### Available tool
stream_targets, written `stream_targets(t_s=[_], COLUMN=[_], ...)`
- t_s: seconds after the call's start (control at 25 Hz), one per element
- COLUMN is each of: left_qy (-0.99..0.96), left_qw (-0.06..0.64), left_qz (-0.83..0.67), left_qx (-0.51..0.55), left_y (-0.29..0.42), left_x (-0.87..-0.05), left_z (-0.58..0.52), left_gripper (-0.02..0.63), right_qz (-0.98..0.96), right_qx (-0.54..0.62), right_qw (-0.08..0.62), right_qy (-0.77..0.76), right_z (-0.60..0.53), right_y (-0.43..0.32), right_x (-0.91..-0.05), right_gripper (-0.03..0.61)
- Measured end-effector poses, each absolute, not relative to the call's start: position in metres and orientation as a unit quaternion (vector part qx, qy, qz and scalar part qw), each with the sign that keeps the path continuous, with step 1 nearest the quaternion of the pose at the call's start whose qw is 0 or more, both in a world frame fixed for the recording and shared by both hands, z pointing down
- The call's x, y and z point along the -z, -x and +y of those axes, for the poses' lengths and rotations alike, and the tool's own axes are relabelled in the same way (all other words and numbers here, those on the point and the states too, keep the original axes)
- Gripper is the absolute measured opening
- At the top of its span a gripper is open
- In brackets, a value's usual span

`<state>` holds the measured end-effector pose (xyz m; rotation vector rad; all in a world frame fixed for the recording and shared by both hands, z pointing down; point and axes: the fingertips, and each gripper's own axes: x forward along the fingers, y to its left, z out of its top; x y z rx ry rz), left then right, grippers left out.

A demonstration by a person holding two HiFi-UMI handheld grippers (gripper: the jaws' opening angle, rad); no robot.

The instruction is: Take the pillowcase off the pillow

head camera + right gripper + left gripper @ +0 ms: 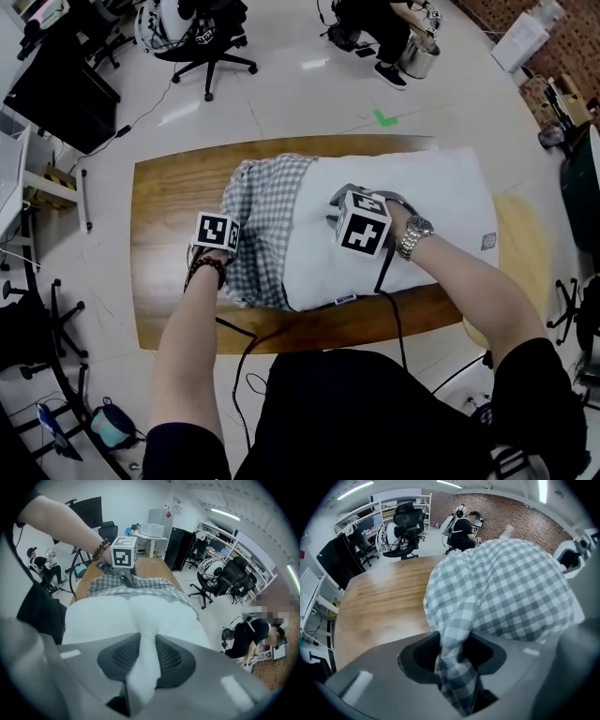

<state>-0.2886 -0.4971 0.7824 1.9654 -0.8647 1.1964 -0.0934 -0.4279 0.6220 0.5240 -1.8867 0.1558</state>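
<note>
Head view: checked pillowcase [267, 220] bunched over left end of white pillow [441, 202], on wood table [169, 206]. L gripper [452, 665] clamped on pillowcase fold. R gripper [143, 667] clamped on pillow fabric. Both likely soft, light, floppy; best hold = bunched cloth, anchor pillow opp. side.

Nowhere is there a word or number that can be read. The left cube [217, 232] on the left gripper [452, 667] and the right cube [363, 223] on the right gripper [143, 667] bear black-and-white square markers, which are patterns and not letters. A small blue label [345, 300] on the near edge of the white pillow [431, 202] and a grey tag [488, 242] near its right end carry print too small to read. A green mark [384, 117] sits on the floor [281, 94]. A red-and-white sheet [177, 503] on the far wall [136, 501] is illegible.
</note>
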Motion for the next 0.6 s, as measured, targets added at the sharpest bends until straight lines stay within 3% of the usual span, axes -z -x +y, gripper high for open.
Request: stream_targets(t_s=[0.08, 0.16, 0.6], left_qy=[-0.752, -0.749, -0.721], left_qw=[0.33, 0.322, 0.338], left_qz=[-0.333, -0.341, -0.394], left_qx=[-0.463, -0.468, -0.458], left_y=[0.292, 0.298, 0.343], left_x=[-0.783, -0.781, -0.753], left_z=[-0.504, -0.509, -0.523], left_gripper=[0.091, 0.04, 0.026], right_qz=[-0.795, -0.793, -0.79], right_qx=[-0.049, -0.041, -0.055], right_qw=[0.559, 0.56, 0.556], right_qy=[-0.231, -0.237, -0.251], right_z=[-0.433, -0.433, -0.42], right_y=[0.089, 0.081, 0.026], right_x=[-0.621, -0.621, -0.609], right_gripper=[0.054, 0.04, 0.04])
